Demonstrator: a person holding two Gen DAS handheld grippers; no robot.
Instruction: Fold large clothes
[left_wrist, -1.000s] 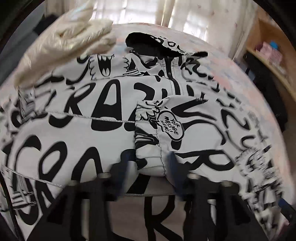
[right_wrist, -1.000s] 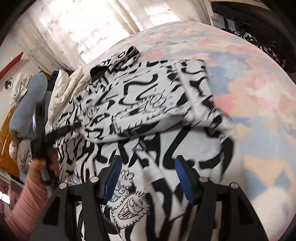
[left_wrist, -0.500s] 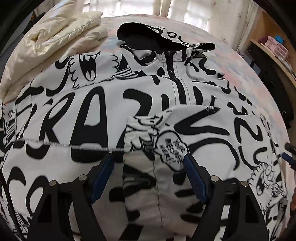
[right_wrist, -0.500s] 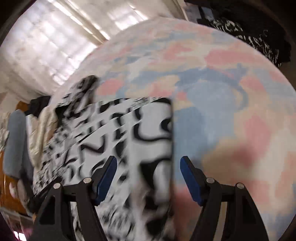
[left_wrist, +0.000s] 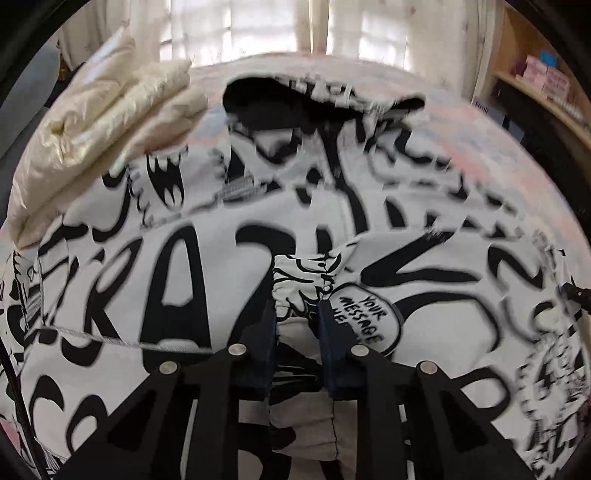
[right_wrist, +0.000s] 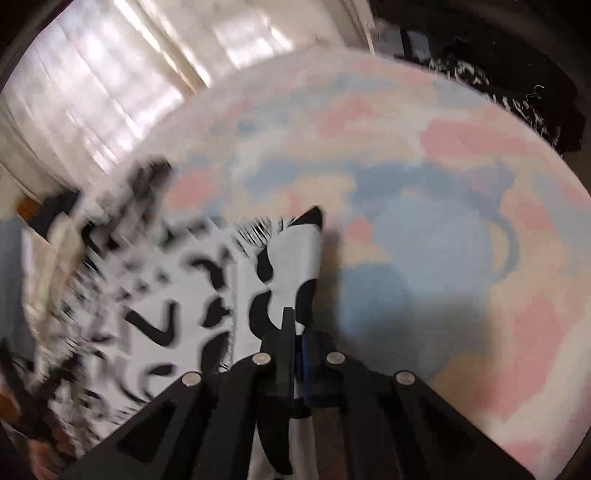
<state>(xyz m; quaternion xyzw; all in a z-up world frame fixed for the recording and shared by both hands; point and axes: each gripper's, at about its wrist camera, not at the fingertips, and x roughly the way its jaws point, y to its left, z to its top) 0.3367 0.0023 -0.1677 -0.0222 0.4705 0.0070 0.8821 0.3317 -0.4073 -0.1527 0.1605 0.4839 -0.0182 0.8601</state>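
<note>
Blue pads on your left gripper (left_wrist: 297, 325) are closing on a bunched ridge of the sleeve cuff (left_wrist: 299, 295), which sits between them and already looks pinched from both sides. That cuff lies folded across the middle of the black-and-white printed jacket (left_wrist: 177, 266), and the jacket is spread flat on the pastel bedcover (right_wrist: 424, 184) with its dark-lined hood (left_wrist: 295, 99) at the far end, near the curtains. A cream quilted garment (left_wrist: 92, 129) is heaped just beside the jacket's far left shoulder.

Your right gripper (right_wrist: 293, 325) has its fingers brought fully together on the jacket's side edge (right_wrist: 291, 266), where a flap of cloth stands up from the bedcover right at the border of the garment. The rest of that view is smeared, so you probably have only the top layer there, though I cannot be sure.

As I judge it, you are at the grasping step of a fold: one sleeve is already across the body, and both hands have taken their hold for the next one. The next move calls for lifting both grips together, keeping the cloth taut between them, and carrying the side panel inward over the body without dragging the folded sleeve out of place.
</note>
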